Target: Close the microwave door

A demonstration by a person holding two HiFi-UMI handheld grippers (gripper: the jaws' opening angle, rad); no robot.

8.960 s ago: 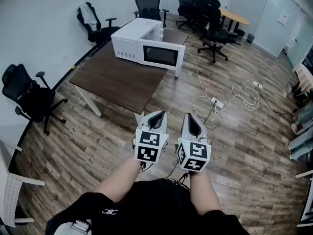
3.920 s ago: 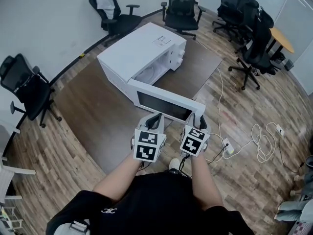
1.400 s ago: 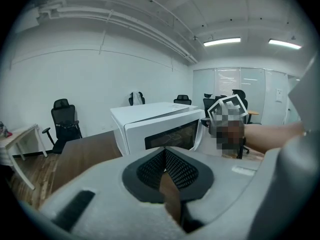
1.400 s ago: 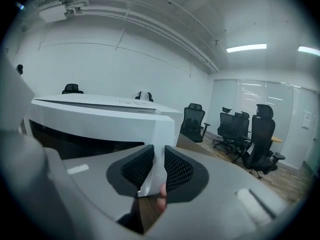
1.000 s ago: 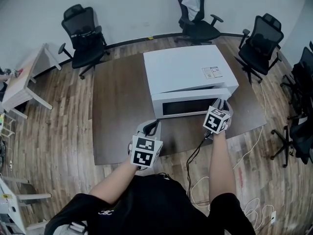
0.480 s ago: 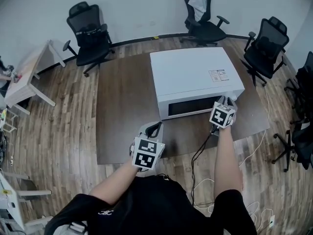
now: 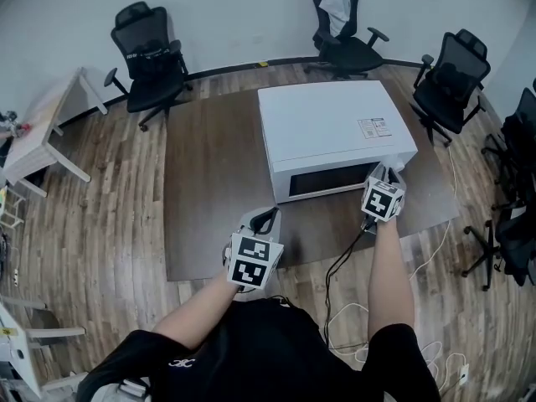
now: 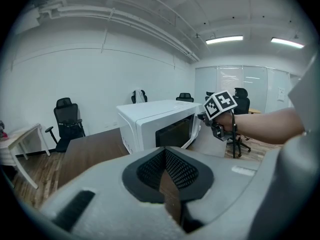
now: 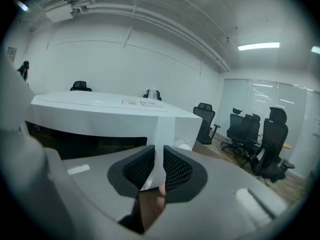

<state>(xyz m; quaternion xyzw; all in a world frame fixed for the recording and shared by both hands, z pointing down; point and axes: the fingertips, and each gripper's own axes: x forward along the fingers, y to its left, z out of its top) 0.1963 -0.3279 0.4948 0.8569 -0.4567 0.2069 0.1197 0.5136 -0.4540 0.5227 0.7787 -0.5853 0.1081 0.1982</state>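
A white microwave [image 7: 335, 128] stands on the dark brown table [image 7: 209, 191]. Its dark-windowed door [image 7: 327, 182] lies flush with the front. My right gripper [image 7: 386, 172] is at the door's right end, by the front right corner. Its jaws are closing, with a narrow gap left between them. In the right gripper view that gap [image 9: 159, 154] shows only the white microwave [image 9: 100, 114] behind it, and I cannot tell whether the tips touch the door. My left gripper [image 7: 266, 218] hangs over the table's near edge, shut and empty, well short of the microwave [image 8: 160, 124].
Black office chairs stand at the far left [image 7: 146, 53], far middle [image 7: 343, 23] and right [image 7: 452, 74]. A light side table [image 7: 42, 132] is at the left. A black cable [image 7: 343, 258] trails from my right gripper, and a white cord [image 7: 427, 241] lies on the wood floor.
A second ago the door stood slightly ajar; it has swung in and now lies flush. My right gripper followed its free end toward the microwave. My left gripper stayed put.
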